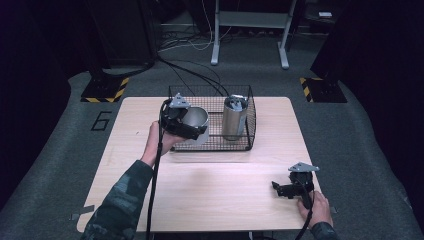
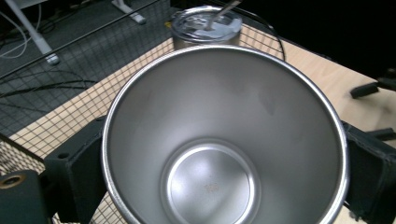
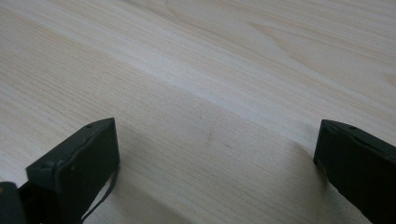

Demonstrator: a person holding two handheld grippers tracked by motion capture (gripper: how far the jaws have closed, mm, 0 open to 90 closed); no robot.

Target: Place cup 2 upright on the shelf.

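My left gripper point(image 1: 192, 125) clamps the steel cup point(image 2: 224, 140); I lower it upright beside the lidded tumbler point(image 1: 234, 117); right gripper point(image 1: 282, 189) idles open.

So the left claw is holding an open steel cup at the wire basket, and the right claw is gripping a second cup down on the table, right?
Not quite. The left claw does hold the open steel cup at the wire basket, but the right claw grips nothing: the right gripper view shows its jaws apart over bare table.
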